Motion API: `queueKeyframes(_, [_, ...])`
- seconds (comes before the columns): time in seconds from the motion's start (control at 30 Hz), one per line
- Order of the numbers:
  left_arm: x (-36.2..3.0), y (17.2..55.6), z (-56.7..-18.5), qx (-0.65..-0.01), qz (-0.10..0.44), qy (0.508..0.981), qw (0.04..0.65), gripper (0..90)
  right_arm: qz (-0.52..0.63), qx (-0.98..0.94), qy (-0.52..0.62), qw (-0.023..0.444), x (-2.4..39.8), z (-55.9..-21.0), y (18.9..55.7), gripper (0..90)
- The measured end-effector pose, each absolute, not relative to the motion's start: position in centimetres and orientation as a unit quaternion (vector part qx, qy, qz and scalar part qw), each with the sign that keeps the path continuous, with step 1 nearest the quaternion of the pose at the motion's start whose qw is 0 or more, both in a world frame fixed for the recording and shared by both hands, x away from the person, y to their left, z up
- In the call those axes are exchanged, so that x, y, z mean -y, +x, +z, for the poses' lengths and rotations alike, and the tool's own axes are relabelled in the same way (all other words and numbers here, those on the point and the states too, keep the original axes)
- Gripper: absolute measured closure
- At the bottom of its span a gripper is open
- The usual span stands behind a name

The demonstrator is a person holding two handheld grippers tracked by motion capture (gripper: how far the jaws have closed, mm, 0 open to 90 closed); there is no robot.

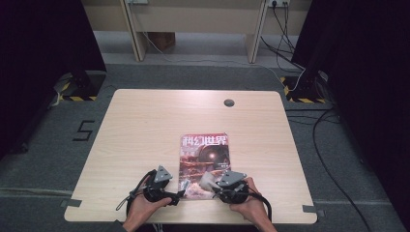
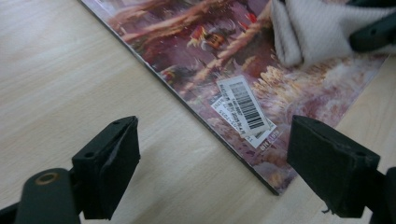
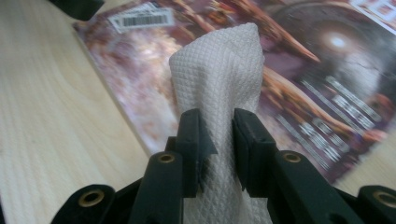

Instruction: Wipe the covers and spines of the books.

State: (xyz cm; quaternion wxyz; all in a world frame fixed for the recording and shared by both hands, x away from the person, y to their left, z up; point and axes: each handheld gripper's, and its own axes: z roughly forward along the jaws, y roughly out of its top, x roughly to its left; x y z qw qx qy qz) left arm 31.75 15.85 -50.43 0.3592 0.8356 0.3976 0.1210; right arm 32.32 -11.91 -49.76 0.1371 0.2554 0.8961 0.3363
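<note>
My right gripper (image 3: pixel 217 140) pinches a white embossed paper towel wad (image 3: pixel 219 70); my left gripper (image 2: pixel 217 168) gapes empty.

The glossy colour-cover magazine (image 1: pixel 204 162) lies under the wad, long axis running away from me, its near spine corner between my left jaws. The left gripper view reads the barcode sticker (image 2: pixel 245 105); the high view only hints at it.

A light wooden table (image 1: pixel 145 125) is set on grey carpet (image 1: pixel 43 159). Black curtains (image 1: pixel 43 38) are hung at left and right. A pale wooden desk (image 1: pixel 193 24) is placed at the far wall, and cables (image 1: pixel 333 169) are trailed across the floor at right.
</note>
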Motion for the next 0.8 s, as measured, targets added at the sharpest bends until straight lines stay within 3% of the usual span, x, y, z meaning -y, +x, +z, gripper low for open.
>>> queueKeyframes(0.5, [-15.3,31.8,-50.7,-0.388,0.146,0.847,0.332,13.3,0.328,-0.895,0.267,0.145,13.6,-49.6,32.0,72.6])
queueKeyframes(0.8, [-15.5,31.9,-50.8,-0.393,0.138,0.845,0.336,13.1,0.317,-0.893,0.274,0.165,12.9,-49.6,35.2,73.8])
